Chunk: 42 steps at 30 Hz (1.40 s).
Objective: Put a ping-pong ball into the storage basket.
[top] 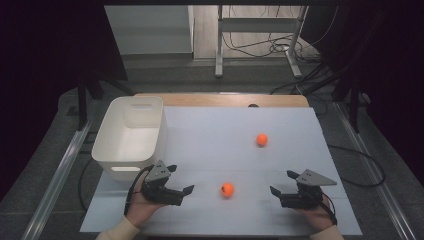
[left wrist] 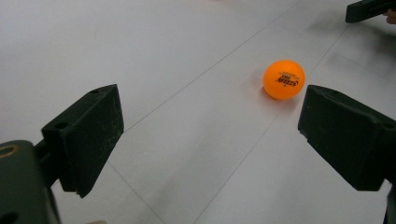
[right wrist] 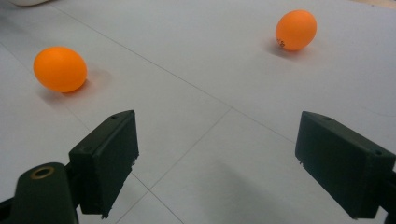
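Observation:
Two orange balls lie on the white mat (top: 210, 130). The near ball (top: 227, 189) rests between my two grippers, and the far ball (top: 262, 139) lies farther back to the right. My left gripper (top: 181, 178) is open, held low in a hand just left of the near ball. In the left gripper view the near ball (left wrist: 284, 79) lies ahead of the open jaws (left wrist: 210, 112), close to the right one. My right gripper (top: 282, 182) is open too, to the right of the near ball. Its view shows the near ball (right wrist: 60, 68) ahead left and the far ball (right wrist: 296, 30) ahead right of the gripper (right wrist: 217, 135).
A white plastic bin (top: 107, 162) stands at the mat's left edge, just behind my left gripper. A wooden table edge (top: 220, 100) shows behind the mat. Beyond the table are a metal frame (top: 260, 30) and cables on the floor.

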Each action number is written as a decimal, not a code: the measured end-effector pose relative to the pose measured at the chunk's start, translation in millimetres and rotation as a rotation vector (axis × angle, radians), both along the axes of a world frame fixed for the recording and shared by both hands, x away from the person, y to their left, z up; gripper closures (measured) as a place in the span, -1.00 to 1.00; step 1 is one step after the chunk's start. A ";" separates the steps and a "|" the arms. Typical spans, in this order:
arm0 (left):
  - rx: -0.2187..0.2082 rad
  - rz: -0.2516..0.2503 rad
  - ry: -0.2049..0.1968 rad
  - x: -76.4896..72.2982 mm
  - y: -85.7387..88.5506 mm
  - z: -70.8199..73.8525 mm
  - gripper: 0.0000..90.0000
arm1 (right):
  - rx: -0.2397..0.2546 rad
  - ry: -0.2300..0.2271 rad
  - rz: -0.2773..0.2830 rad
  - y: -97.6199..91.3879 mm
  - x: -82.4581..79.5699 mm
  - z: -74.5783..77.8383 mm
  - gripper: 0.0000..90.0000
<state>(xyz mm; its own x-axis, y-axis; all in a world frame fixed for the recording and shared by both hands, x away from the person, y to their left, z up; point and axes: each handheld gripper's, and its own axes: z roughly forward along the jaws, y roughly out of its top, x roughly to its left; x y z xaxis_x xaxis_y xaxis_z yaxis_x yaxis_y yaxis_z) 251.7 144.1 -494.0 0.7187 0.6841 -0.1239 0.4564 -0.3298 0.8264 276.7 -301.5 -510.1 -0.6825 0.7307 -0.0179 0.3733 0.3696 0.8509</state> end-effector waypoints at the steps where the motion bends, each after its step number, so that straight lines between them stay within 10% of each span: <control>1: 0.001 -0.005 0.001 0.7 -1.3 0.5 -0.83 | -0.001 0.000 0.000 0.1 0.0 -0.1 -0.70; 42: -0.010 -0.095 0.015 14.1 -45.5 13.7 -0.82 | -0.003 -0.003 -0.004 -0.2 0.2 -0.1 -0.69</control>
